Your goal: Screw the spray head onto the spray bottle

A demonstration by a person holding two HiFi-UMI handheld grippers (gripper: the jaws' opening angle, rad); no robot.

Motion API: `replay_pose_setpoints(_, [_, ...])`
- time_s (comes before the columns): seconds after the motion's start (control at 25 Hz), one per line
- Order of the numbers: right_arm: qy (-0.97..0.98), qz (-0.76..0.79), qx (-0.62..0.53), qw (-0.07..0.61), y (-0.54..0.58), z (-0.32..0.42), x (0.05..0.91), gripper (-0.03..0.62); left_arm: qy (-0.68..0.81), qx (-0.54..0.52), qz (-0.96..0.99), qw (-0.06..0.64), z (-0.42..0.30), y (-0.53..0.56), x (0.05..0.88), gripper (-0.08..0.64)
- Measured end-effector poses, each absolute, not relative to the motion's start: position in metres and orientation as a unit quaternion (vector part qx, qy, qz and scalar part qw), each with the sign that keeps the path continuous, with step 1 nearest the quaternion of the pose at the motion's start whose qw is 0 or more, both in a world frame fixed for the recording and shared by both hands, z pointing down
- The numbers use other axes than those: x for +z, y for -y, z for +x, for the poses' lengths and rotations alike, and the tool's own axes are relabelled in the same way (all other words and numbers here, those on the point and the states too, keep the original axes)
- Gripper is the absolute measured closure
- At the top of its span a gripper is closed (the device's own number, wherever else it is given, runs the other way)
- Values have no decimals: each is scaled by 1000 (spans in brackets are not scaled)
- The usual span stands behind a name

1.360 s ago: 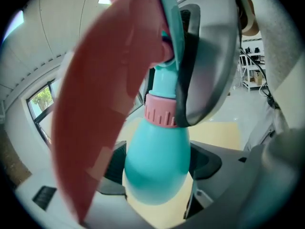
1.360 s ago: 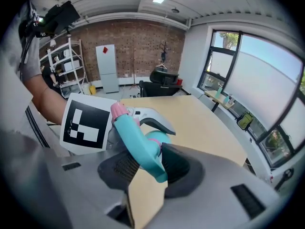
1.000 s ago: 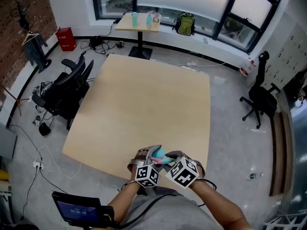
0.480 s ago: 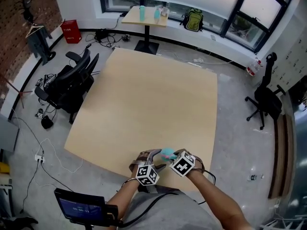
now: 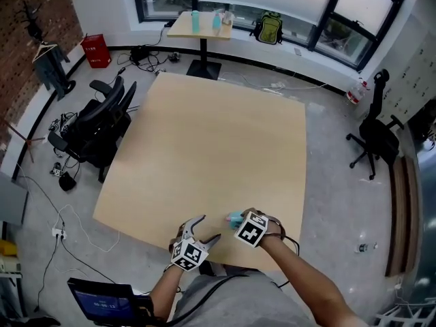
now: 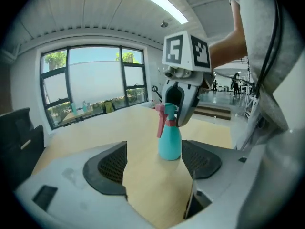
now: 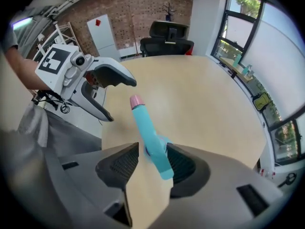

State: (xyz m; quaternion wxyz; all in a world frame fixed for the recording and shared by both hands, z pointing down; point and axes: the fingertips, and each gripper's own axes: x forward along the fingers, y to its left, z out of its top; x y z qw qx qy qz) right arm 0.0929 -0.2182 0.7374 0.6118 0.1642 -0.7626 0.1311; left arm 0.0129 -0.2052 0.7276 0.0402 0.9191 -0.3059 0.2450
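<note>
A teal spray bottle (image 6: 170,140) with its teal and pink spray head (image 6: 166,112) on top stands upright on the wooden table (image 5: 204,148), near the front edge. In the head view the bottle (image 5: 234,217) shows just left of my right gripper (image 5: 240,222). My right gripper (image 7: 147,151) reaches down over the spray head (image 7: 143,123). Its jaws are opening, with the head between the pads and a thin gap at the left pad. My left gripper (image 5: 208,229) is open and empty, a short way left of the bottle and apart from it.
The table's near edge runs right under both grippers. A black office chair (image 5: 99,125) stands at the table's left, another chair (image 5: 371,138) to the right. A small table (image 5: 199,24) with bottles is by the far windows. Cables lie on the floor at left.
The left gripper has come off the bottle and drawn back to the left. The bottle has come down from between both grippers and now stands on the table under the right gripper.
</note>
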Motion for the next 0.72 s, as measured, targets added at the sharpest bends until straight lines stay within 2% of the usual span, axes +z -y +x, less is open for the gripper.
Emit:
replay_pose_setpoints(0.08, [764,166,125,611,218,93,736,380,323,225,918,47,1,206,711,204])
replay_pose_setpoints(0.16, [768,179,114,604,221,94,731,357,339,203,917,51,-10,206,692,204])
replay_pose_setpoints(0.52, [785,263,80,556,216,99,692,354,366,121,922,21,-42,181,605,206])
replay_pose_setpoints(0.6, [792,298,66,528,210,103,665,354,364,101,926,19,-45,170,585,207])
replay_pose_setpoints(0.72, [819,359,52,445,198,106,603,354,364,74,928,0,-48,156,546,212])
